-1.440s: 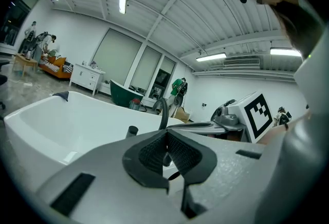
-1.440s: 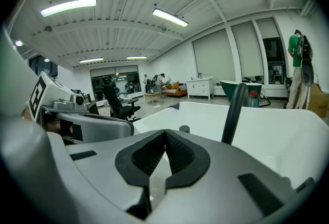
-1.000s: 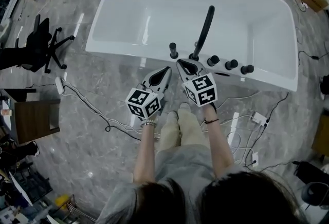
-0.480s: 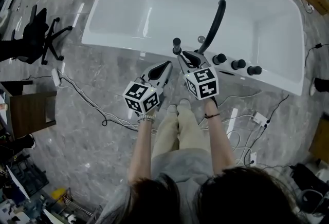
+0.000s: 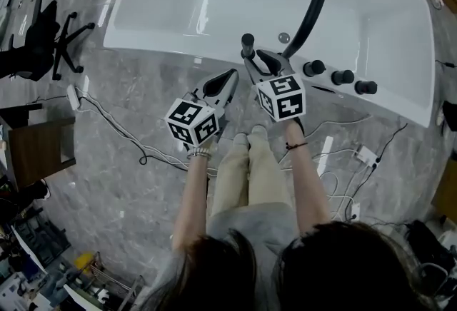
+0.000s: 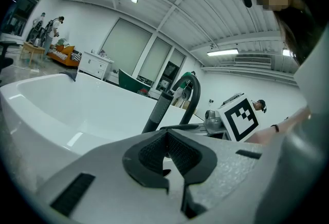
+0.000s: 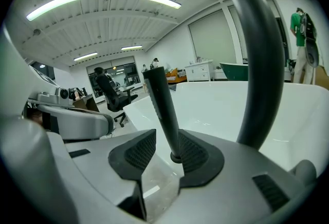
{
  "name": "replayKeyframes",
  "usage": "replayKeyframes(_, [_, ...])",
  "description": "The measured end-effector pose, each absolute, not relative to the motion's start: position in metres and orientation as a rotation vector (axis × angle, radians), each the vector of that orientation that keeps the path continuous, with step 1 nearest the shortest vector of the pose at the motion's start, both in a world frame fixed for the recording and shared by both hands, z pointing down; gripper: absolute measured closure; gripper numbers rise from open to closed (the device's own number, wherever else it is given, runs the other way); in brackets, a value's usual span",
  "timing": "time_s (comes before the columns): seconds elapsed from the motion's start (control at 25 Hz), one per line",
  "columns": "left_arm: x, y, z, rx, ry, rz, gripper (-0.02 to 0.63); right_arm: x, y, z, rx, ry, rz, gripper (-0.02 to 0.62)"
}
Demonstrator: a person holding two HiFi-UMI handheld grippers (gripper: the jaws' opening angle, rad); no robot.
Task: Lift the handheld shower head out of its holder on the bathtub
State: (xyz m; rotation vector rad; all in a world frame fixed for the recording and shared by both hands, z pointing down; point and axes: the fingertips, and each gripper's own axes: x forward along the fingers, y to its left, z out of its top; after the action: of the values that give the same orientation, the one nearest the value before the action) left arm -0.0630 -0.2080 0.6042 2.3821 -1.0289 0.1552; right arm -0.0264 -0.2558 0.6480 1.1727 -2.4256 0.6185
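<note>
Shower head (image 5: 248, 45) upright in its holder on the bathtub (image 5: 164, 56) rim, lift not begun
Your right gripper (image 7: 165, 152) has its handle between jaws that are opening, pads not yet pressing; your left gripper (image 6: 165, 151) sits closed and empty beside it. You have the grasp and pull left. Room straight up is free; the curved spout (image 5: 309, 13) stands just right, 3 knobs (image 5: 342, 77) beyond

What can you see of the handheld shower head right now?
The handheld shower head is a slim, dark, matte rod with a greyer textured stretch. It stands nearly upright, its foot seated in the holder on the white bathtub rim, beside the curved spout. It is between the right tongs, whose jaws are opening; contact is unclear.
</note>
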Motion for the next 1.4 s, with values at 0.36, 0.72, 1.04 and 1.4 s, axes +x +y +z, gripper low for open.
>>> replayKeyframes(0.36, [-0.069,-0.216,0.626,2.377,-1.04,0.164,0.601,-0.036,-0.274,0.664,1.193,-2.449,0.613,0.422])
replayKeyframes(0.72, [-0.075,-0.224,0.643,2.363,-1.07,0.152,0.601,-0.047,-0.286,0.679,1.181,-2.465,0.592,0.416])
replayKeyframes(1.04, [-0.081,-0.23,0.649,2.351,-1.085,0.142,0.601,-0.051,-0.295,0.684,1.196,-2.458,0.592,0.416])
replayKeyframes(1.4, [-0.084,-0.234,0.65,2.339,-1.091,0.138,0.601,-0.05,-0.301,0.689,1.214,-2.379,0.495,0.456])
